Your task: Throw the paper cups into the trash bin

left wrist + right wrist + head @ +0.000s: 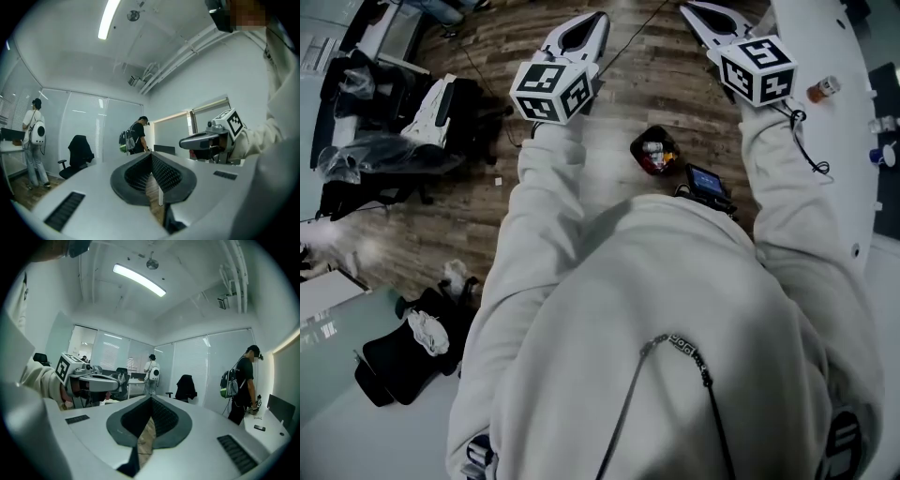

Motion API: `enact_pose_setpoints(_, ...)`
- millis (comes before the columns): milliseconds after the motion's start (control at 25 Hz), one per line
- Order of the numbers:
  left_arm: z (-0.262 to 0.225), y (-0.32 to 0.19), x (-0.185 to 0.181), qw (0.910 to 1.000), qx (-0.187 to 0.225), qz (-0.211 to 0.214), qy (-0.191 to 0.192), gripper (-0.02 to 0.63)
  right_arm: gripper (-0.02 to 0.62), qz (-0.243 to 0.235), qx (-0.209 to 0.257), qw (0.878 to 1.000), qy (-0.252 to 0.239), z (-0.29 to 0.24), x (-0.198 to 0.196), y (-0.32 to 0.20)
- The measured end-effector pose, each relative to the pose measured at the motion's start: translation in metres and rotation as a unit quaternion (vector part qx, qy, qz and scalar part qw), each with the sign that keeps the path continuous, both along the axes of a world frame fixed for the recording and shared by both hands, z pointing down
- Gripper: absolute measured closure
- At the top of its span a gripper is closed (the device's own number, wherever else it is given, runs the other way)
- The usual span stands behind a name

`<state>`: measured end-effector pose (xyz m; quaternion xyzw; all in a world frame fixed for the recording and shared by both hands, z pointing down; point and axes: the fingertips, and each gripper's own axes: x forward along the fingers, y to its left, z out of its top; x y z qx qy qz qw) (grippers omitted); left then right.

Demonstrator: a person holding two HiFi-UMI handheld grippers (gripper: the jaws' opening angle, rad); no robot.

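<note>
Only the head view shows the trash bin (654,150). It stands on the wood floor (422,234) at twelve o'clock from the person, between the raised arms. Red and white bits lie inside, too small to tell whether they are cups. The gripper views look across an office, with a person with a backpack (243,380) at three o'clock. The left gripper (151,153) and right gripper (151,398) both have their jaws closed together, with nothing between them.

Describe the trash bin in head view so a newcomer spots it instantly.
Start with the wood floor ahead of the person. In view, just up-left of a black screen device, sits the trash bin. It alone is a small black container with red and white litter inside.
</note>
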<state>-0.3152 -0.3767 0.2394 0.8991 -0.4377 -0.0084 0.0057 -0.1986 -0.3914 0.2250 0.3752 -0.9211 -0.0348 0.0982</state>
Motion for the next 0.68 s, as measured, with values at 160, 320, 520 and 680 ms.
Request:
enact_pose_setpoints(160,0.006,0.002,0.008,0.9998,-0.002,0.011,-0.013,0.601,0.577,-0.002,0.003,1.0,0.003,0.004,0.0,0.003)
enact_pose_setpoints(320,0.008,0.002,0.012,0.9998,-0.004,0.016,-0.013,0.601,0.577,-0.004,0.001,1.0,0.005,0.007,0.001,0.005)
enact_pose_setpoints(520,0.006,0.0,0.016,0.9997,-0.003,0.02,-0.014,0.601,0.577,-0.004,-0.003,1.0,0.01,0.011,0.003,0.003)
enact_pose_setpoints(680,0.008,-0.003,0.014,0.9997,-0.004,0.021,-0.015,0.601,0.577,-0.003,-0.005,1.0,0.011,0.014,0.0,0.002)
